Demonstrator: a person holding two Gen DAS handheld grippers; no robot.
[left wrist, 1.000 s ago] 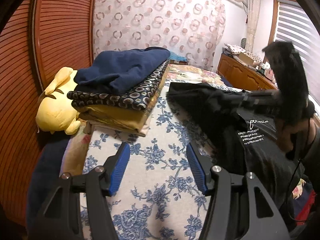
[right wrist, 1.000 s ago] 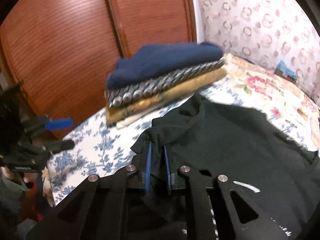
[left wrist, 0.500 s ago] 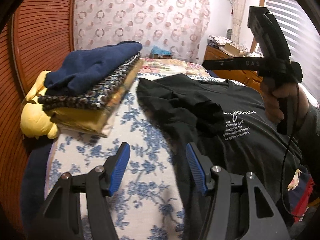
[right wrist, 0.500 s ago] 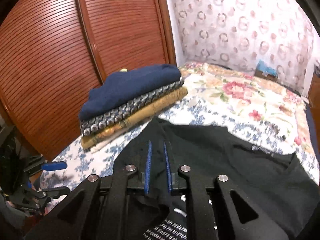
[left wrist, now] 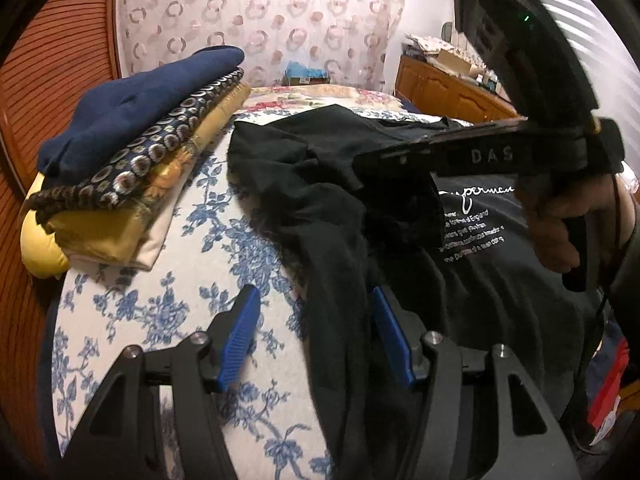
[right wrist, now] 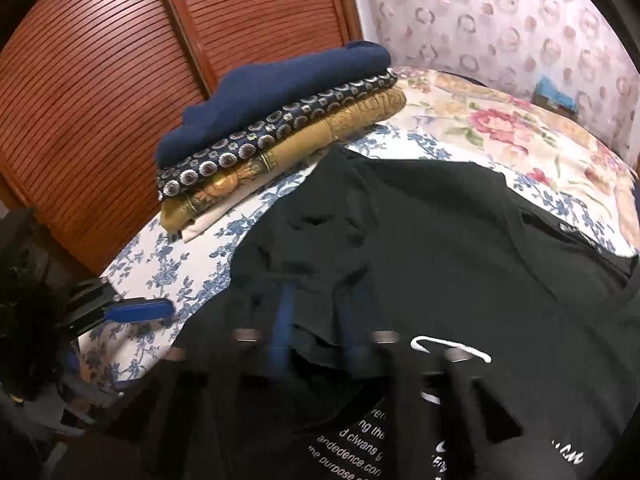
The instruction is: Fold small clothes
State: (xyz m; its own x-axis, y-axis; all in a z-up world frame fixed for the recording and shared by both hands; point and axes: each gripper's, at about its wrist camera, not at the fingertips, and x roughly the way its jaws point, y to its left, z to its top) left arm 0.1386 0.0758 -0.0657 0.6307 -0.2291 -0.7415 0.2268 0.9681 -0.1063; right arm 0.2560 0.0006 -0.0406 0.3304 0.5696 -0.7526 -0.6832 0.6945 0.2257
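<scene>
While L tool (left wrist: 316, 332) gapes, tee (left wrist: 320, 216) bunched.

Warm, kinda dim indoor light in both my wrist views, with dark fisheye vignetting in every corner and lines bowing at the edges. My right gripper (right wrist: 316, 320) is smeared with motion blur at 6 o'clock. The black t-shirt (left wrist: 328, 208) swallows detail, and the window blinds (left wrist: 600, 36) at 2 o'clock look washed out.
</scene>
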